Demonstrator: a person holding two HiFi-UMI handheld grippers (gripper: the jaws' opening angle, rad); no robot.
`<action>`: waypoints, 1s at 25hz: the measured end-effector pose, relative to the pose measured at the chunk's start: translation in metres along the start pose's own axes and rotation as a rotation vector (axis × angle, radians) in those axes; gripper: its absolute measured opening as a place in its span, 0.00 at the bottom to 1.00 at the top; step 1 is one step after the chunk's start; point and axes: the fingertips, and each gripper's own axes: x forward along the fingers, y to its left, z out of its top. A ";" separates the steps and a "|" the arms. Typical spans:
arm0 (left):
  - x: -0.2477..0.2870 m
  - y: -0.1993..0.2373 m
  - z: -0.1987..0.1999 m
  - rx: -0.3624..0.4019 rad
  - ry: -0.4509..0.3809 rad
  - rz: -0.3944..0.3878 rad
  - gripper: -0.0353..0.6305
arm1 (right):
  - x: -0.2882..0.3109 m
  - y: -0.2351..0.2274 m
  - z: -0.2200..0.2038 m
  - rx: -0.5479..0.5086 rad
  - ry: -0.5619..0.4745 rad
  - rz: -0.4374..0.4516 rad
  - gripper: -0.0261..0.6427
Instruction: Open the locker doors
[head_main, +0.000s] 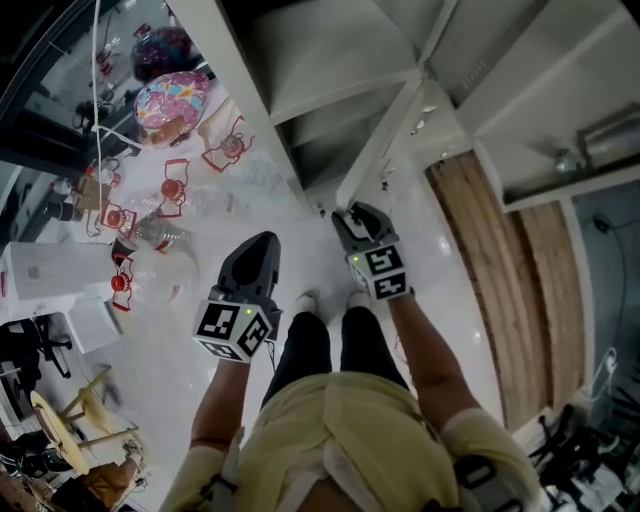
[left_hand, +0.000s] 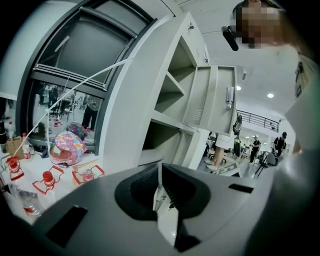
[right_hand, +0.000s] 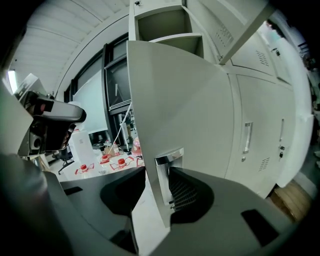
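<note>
My right tool (right_hand: 159, 192) is clamped on the free edge of the locker door (right_hand: 185, 100), right at its chrome handle (right_hand: 169, 156). The door stands swung out from the open compartment (right_hand: 167, 22) above and behind it. My left tool (left_hand: 161, 192) is closed on nothing, well clear of the lockers' open shelves (left_hand: 172, 95) ahead.

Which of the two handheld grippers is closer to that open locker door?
The right. The right gripper grips the open locker door by its edge, beside the metal handle plate. The left gripper sits apart to the left, jaws together, touching nothing.
</note>
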 end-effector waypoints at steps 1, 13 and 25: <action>0.001 -0.003 0.000 0.005 0.003 -0.012 0.06 | -0.006 -0.002 -0.002 0.006 0.002 -0.007 0.25; 0.024 -0.047 -0.003 0.058 0.039 -0.131 0.06 | -0.064 -0.040 -0.026 0.035 0.028 -0.105 0.25; 0.043 -0.080 -0.006 0.101 0.065 -0.193 0.06 | -0.113 -0.102 -0.053 0.087 0.050 -0.276 0.25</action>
